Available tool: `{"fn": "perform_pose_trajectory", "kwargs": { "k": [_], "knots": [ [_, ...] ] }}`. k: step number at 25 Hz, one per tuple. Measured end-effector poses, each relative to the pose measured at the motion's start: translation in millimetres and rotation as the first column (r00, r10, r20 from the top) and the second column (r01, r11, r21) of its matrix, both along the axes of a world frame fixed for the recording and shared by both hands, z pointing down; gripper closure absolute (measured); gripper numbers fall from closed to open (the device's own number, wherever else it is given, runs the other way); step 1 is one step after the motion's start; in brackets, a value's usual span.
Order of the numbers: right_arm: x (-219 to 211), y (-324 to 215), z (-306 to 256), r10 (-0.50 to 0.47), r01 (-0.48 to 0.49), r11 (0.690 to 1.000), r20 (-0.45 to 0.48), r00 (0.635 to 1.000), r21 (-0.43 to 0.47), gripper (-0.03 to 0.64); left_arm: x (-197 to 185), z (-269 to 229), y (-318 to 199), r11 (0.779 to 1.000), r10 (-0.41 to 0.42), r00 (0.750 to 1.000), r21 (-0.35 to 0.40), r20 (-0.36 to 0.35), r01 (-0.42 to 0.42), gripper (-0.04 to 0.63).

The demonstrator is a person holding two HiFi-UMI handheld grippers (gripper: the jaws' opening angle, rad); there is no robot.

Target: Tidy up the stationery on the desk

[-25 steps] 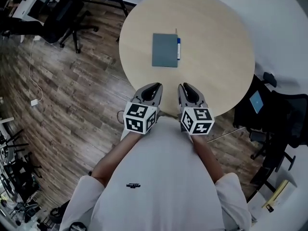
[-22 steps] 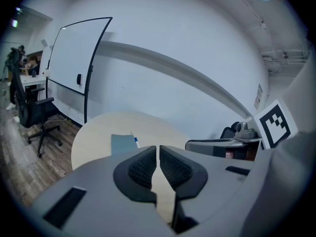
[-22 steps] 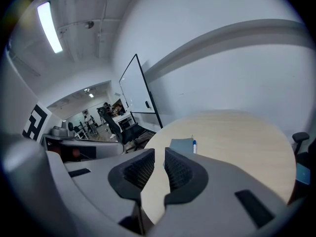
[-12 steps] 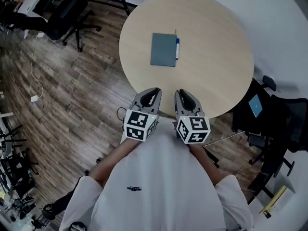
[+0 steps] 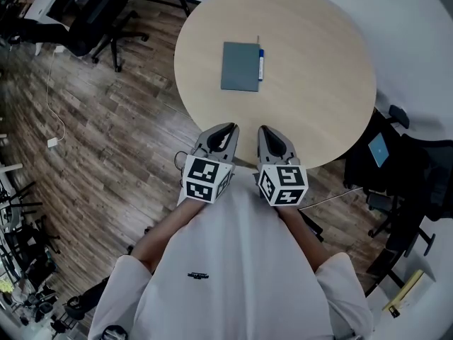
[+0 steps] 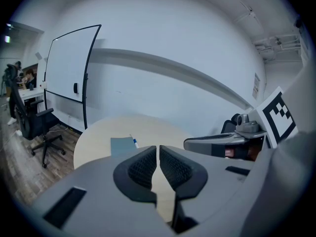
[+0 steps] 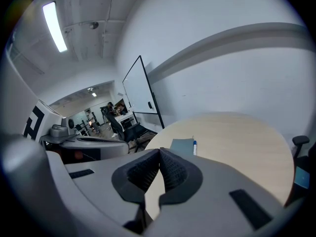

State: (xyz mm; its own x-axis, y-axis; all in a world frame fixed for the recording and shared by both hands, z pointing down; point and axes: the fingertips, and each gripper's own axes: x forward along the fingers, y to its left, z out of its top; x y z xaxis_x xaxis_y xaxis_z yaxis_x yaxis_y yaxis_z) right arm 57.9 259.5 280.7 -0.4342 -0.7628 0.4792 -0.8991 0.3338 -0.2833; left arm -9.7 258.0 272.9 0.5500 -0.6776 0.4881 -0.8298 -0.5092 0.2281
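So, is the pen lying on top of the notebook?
No, the pen lies on the table beside the notebook's right edge.

Before you stands a pale round table point(image 5: 311, 83) on dark wood-plank floor point(image 5: 106, 140). Black office chairs point(image 5: 92, 27) sit left and right, a whiteboard point(image 6: 66, 70) by the white wall point(image 6: 173, 38), a strip light point(image 7: 54, 26) overhead.

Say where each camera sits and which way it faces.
Head view: on head, steeply down at table, notebook, pen; torso, arms, left tool, right tool show.
Left gripper view: on left tool, across table toward whiteboard; own shut jaws, right tool beside.
Right gripper view: on right tool, same heading; own shut jaws, left tool beside.
All share notebook and pen.
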Motion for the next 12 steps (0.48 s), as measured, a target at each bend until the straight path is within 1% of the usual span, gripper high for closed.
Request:
{"fn": "perform_pose_trajectory", "kwargs": {
  "k": [12],
  "knots": [
    [0.1, -7.1, 0.1, -0.024, 0.024, 1.000, 0.005, 1.000, 0.000, 0.584, 1.0, -1.5, -7.4, 1.000, -0.020, 1.000, 0.004, 0.002, 0.020, 0.560]
  ]
}}
